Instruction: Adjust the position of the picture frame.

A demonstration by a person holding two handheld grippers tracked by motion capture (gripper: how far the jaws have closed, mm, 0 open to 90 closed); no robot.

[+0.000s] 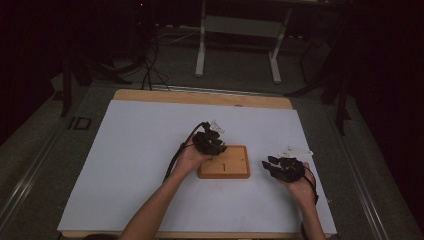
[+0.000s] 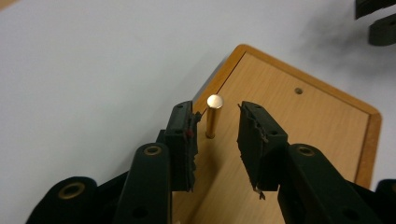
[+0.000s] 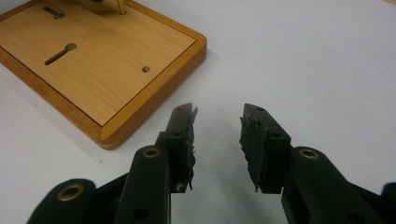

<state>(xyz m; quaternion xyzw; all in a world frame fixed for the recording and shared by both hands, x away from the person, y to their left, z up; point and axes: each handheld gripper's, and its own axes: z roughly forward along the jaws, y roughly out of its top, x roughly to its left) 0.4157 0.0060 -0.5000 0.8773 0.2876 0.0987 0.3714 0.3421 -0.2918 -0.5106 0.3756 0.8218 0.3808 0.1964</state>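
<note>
While the brass peg (image 2: 214, 116) stands upright in the wooden board (image 2: 299, 135), nothing is gripped yet.
Left claw (image 2: 217, 123) brackets it, part open, pads apart; right claw (image 3: 217, 121) idles part open, empty, on the worktop (image 3: 317, 60).

Open white mat (image 1: 135, 165) around wooden board (image 1: 231, 167); upright brass pin (image 2: 214, 115) perhaps the sole obstacle

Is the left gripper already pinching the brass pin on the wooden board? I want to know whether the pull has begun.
Apart. In the left gripper view the brass pin stands upright in the wooden board, between the left gripper pads, with board visible on both sides.
</note>
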